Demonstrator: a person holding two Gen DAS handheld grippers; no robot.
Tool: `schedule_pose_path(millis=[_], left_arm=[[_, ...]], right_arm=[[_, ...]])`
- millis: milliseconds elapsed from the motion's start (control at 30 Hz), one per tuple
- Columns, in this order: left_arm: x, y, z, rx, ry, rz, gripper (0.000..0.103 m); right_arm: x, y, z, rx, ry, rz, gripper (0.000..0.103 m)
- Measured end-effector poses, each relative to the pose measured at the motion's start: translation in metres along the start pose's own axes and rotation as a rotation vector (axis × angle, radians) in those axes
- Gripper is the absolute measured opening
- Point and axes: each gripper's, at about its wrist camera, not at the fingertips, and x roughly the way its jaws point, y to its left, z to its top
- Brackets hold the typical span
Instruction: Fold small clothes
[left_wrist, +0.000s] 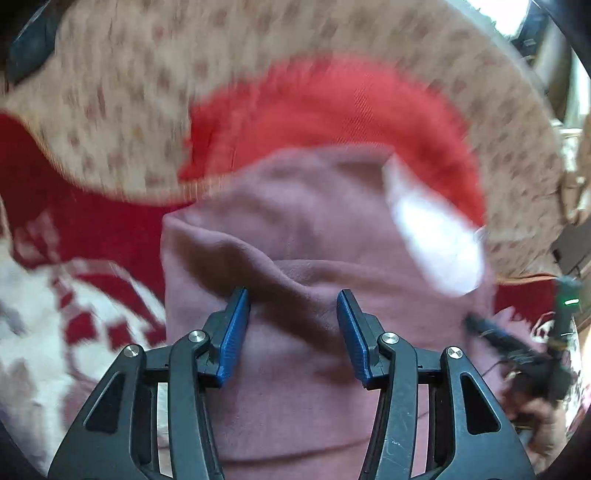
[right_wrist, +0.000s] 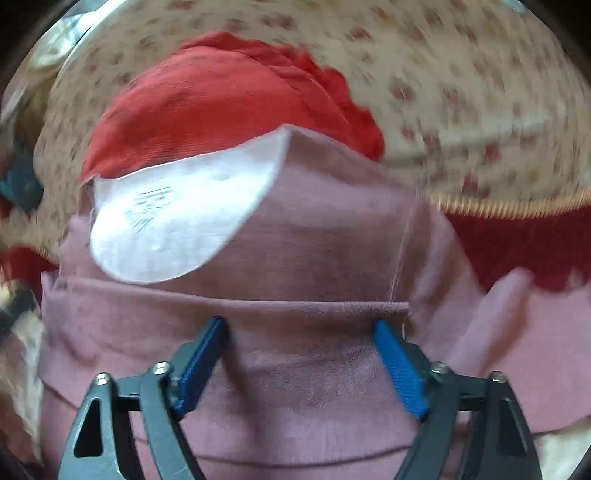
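Observation:
A dusty pink garment (left_wrist: 314, 229) lies crumpled in front of me, with a white lining patch (left_wrist: 436, 236) turned out near its top. My left gripper (left_wrist: 293, 301) hovers over a ridge in the pink cloth. Its blue pads (left_wrist: 236, 325) stand apart, and no cloth is pinched between them. In the right wrist view the same pink garment (right_wrist: 332, 236) shows a straight folded edge just beyond my right gripper (right_wrist: 301, 326), which is wide open over the fabric. The white patch (right_wrist: 177, 218) carries faint writing. Both views are motion-blurred.
A red garment (right_wrist: 221, 103) lies just beyond the pink one, also visible as the red garment (left_wrist: 332, 110). Underneath is a beige floral sheet (right_wrist: 461, 92) and a red-and-white patterned blanket (left_wrist: 74, 288). A dark blurred device with a green light (left_wrist: 569, 301) sits at the right edge.

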Motion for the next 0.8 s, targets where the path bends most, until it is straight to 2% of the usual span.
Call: schedule_pose_path(millis=[100,200,267,333,467,533,633,667,800], left_arm=[[0.000,0.005,0.004,-0.024,-0.015,0.006,0.050],[-0.011,0.007,0.004,-0.043,-0.036,-0.014,0.050],[-0.020,-0.001,0.001,-0.041,-0.058,-0.033,0.050],[-0.028,-0.017,-0.003,0.005,-0.086,-0.066,0.050],[-0.037,-0.056,-0.014,0.149,-0.093,-0.190,0.054],[-0.038,-0.077,-0.024,0.221,-0.062,-0.277,0.054],[-0.034,-0.094,-0.034,0.275,-0.003,-0.348,0.054],[-0.032,-0.098,-0.037,0.284,0.013,-0.358,0.054],[-0.026,-0.108,-0.044,0.309,0.058,-0.380,0.054]], right_arm=[[-0.009,-0.001,0.007,0.001,-0.030,0.023,0.084],[-0.031,-0.006,0.010,0.011,-0.083,0.000,0.084],[-0.057,-0.015,0.009,0.014,-0.142,-0.060,0.084],[-0.085,-0.029,0.003,0.025,-0.197,-0.134,0.083],[-0.157,-0.094,-0.018,0.162,-0.324,-0.343,0.083],[-0.191,-0.133,-0.036,0.258,-0.385,-0.395,0.083],[-0.230,-0.194,-0.069,0.402,-0.426,-0.448,0.083],[-0.237,-0.213,-0.081,0.440,-0.419,-0.450,0.081],[-0.245,-0.270,-0.119,0.562,-0.374,-0.432,0.056]])
